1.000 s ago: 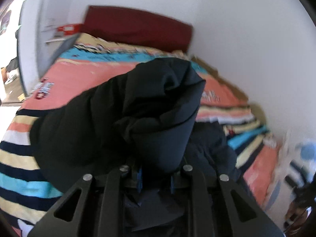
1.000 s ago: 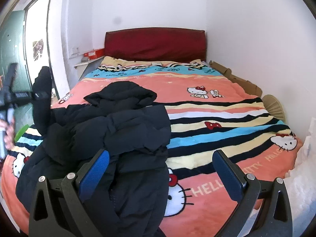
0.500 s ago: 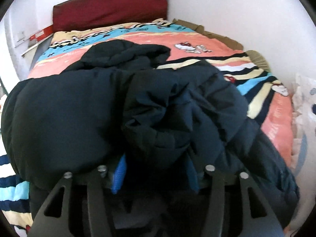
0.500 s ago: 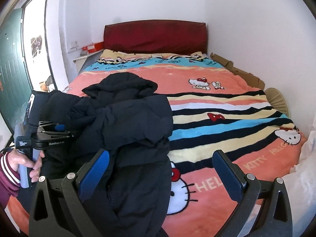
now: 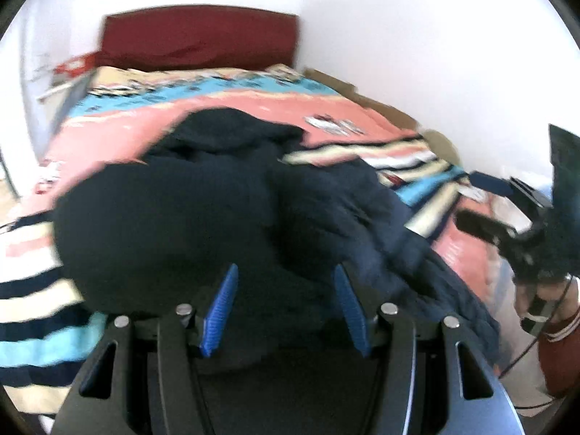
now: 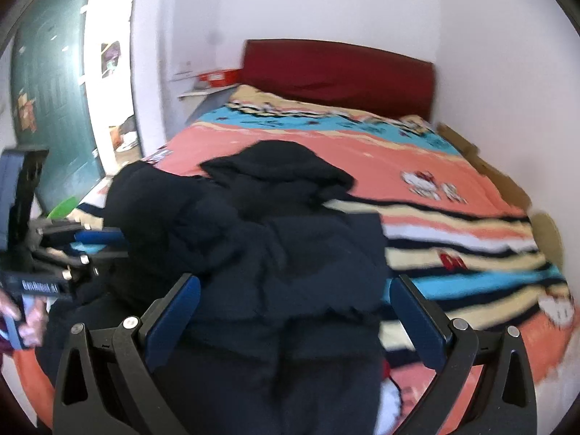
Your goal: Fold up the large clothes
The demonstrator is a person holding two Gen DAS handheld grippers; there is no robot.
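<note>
The black padded jacket [image 6: 275, 253] lies bunched at centre frame on the striped bed [image 6: 453, 239]. Left gripper [image 5: 284, 304] and right gripper [image 6: 295, 311] both have fingers spread, holding nothing — the puffy folds could spring open unpinned.

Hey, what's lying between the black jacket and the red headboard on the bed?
Only bare bedspread, its salmon, blue and cream bands, lies between the black jacket and the red headboard; the right wrist view shows it best.

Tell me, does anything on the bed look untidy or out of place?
Yes. The dark padded jacket lies bunched in a lumpy heap on the striped blanket, its hood crumpled toward the headboard. Nothing looks spilled or damaged.
</note>
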